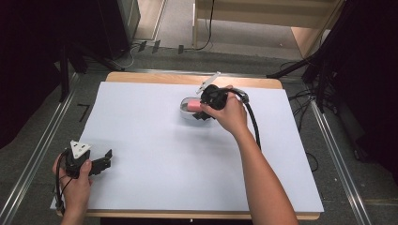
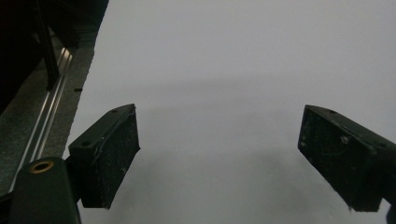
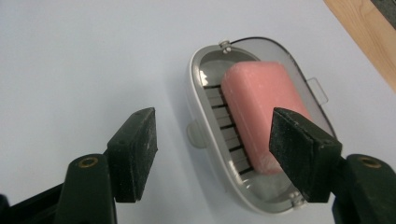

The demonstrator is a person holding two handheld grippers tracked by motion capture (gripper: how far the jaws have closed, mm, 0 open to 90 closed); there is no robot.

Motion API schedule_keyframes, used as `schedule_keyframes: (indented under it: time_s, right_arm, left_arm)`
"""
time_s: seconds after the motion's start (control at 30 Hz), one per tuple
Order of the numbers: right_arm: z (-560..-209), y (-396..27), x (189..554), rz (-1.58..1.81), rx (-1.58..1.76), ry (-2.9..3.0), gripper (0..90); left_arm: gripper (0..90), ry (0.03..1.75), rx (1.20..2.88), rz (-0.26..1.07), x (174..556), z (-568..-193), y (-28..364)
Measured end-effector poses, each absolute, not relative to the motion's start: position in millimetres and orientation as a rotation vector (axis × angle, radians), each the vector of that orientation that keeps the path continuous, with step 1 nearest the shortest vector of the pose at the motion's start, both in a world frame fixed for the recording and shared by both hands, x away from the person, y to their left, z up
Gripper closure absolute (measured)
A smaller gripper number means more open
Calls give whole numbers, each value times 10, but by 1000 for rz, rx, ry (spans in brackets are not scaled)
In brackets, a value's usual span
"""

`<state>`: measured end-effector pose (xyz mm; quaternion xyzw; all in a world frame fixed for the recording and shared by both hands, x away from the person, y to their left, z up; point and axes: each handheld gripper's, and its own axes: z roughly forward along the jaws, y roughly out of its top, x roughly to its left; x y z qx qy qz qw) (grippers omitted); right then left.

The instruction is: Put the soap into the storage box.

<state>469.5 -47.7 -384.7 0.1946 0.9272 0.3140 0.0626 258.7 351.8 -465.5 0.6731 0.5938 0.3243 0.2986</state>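
Right gripper (image 3: 212, 154): jaws apart, holding nothing, over soap dish (image 3: 205, 140) | pink soap (image 3: 261, 107) lies in dish, mid-table | step: likely soap just placed | next: probably closing the lid (image 3: 299, 70).

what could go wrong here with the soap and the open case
The pink soap bar lies tilted on the slats of the open soap case, so a nudge could slide it off. The right gripper is open just above the case rim; dropping lower could push the light case across the white sheet. Its hinged lid could catch a jaw.
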Motion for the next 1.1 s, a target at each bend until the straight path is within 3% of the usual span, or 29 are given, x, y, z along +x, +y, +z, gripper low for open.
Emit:
schedule_keyframes:
  time_s: [0.5,0.77,1.1]
  right_arm:
    - [-3986,-756,4439,1047,753,2696,309]
    - [-4134,-864,4252,987,817,2583,125]
    - [-4263,-1040,4094,1078,865,2555,42]
  left_arm:
    - [132,1578,1787,861,2587,-4655,3519]
    - [133,1577,1788,860,2586,-4655,3518]
    - [132,1579,1791,865,2585,-4654,3514]
